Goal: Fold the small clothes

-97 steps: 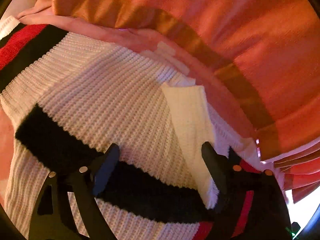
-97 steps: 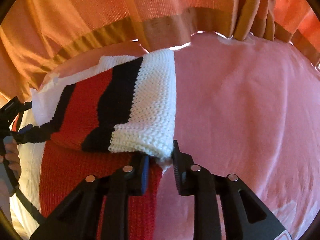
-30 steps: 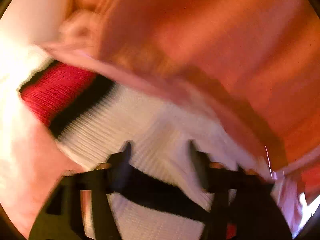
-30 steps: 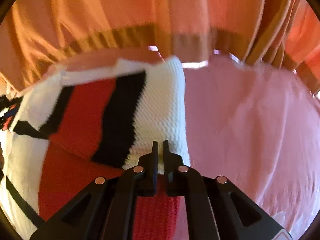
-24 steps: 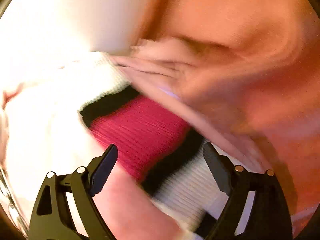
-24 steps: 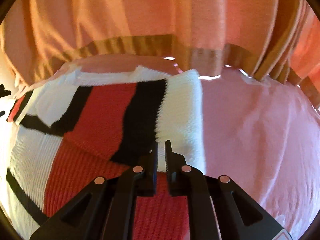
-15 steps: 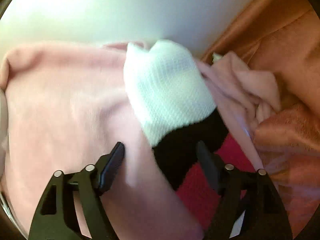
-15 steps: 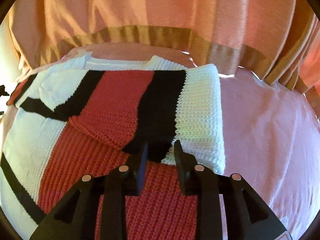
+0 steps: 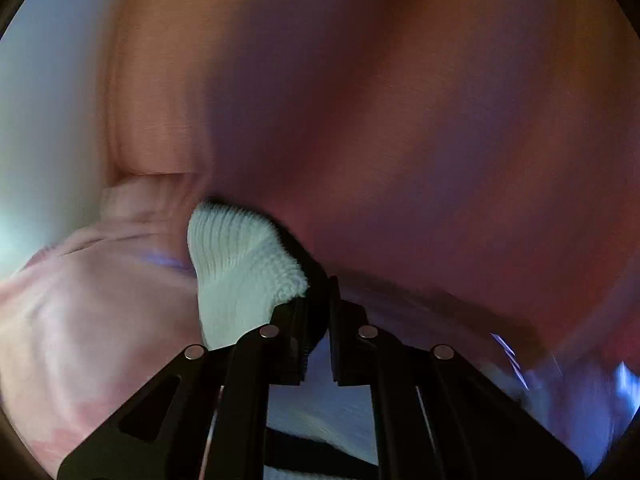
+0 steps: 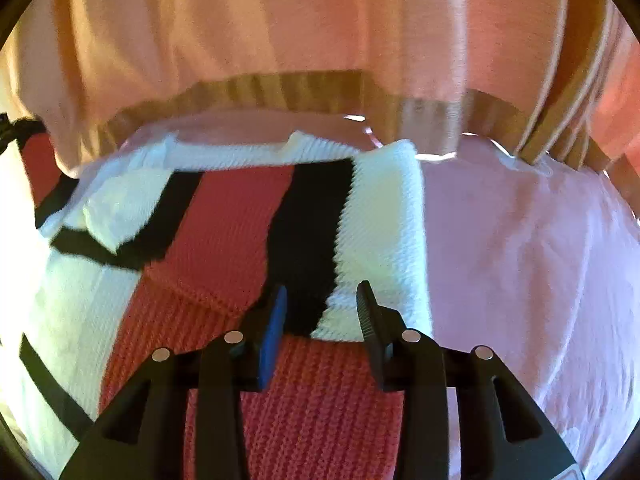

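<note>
While the left gripper (image 9: 318,312) sits at lower centre of its blurred view with jaws pinched on the white cuff of the sleeve (image 9: 244,268), the right gripper (image 10: 322,316) hangs at lower centre of its own view with jaws apart, holding nothing. Striped sweater (image 10: 224,240), red, black and white knit, lies flat on the pink sheet (image 10: 540,260), filling the left and centre of the right view; 1 folded sleeve panel (image 10: 380,232) lies on top of it just ahead of the right fingertips. Orange curtain (image 10: 320,32) across the top. Step in hand, as judged: carry the pinched cuff inward across the body. To do it well: keep the pinch firm, lift only enough to clear the knit, lay the sleeve parallel to the 1st panel, and press the body down with the free gripper so it does not drag.
</note>
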`<act>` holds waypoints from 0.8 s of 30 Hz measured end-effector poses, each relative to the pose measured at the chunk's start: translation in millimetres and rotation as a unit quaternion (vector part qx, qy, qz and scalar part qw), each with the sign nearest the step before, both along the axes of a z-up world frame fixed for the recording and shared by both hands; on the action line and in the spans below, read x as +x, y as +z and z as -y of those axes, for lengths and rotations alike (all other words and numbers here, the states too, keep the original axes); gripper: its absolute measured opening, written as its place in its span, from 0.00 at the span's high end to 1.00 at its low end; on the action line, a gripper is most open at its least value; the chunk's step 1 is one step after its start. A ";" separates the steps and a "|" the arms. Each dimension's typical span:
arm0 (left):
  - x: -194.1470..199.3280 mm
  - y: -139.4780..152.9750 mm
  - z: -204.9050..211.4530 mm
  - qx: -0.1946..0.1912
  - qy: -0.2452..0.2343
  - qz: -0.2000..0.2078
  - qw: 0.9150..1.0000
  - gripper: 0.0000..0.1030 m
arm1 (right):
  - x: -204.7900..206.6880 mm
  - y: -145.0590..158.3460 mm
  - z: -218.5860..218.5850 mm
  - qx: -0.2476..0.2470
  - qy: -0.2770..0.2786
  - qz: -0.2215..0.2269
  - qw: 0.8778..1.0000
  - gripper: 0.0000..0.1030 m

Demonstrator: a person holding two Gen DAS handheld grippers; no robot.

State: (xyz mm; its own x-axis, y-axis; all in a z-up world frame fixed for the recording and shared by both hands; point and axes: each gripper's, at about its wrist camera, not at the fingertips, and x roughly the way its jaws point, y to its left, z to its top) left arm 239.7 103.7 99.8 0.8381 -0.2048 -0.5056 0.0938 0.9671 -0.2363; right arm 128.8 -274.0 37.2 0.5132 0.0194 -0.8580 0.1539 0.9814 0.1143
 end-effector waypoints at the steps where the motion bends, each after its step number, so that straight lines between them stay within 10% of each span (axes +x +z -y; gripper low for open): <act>1: -10.5 -6.3 36.7 0.015 -0.041 -0.010 0.999 0.93 | -0.4 1.8 3.1 0.000 -0.004 0.002 1.000 0.63; 6: -48.4 -76.1 145.6 0.065 -0.144 -0.096 0.983 0.73 | 0.6 5.7 17.5 0.011 -0.025 0.001 1.000 0.53; 8: -55.1 -95.6 151.8 0.057 -0.142 -0.131 0.980 0.48 | 2.5 5.0 21.5 0.028 -0.026 -0.006 0.999 0.52; 16: -67.8 -88.2 68.2 -0.018 -0.050 -0.151 0.987 0.17 | 6.4 11.8 -1.1 0.039 0.011 -0.001 0.999 0.50; 24: -32.8 -101.0 -14.3 -0.057 0.035 -0.192 0.979 0.17 | 52.8 31.9 -128.0 0.000 0.157 0.032 0.987 0.37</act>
State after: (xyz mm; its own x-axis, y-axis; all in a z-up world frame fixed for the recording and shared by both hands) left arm 206.9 118.0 -1.2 0.6050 -0.2267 -0.7633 -0.0892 0.9333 -0.3478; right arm 181.6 -146.1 69.0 0.5345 0.1866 -0.8243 -0.1657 0.9795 0.1143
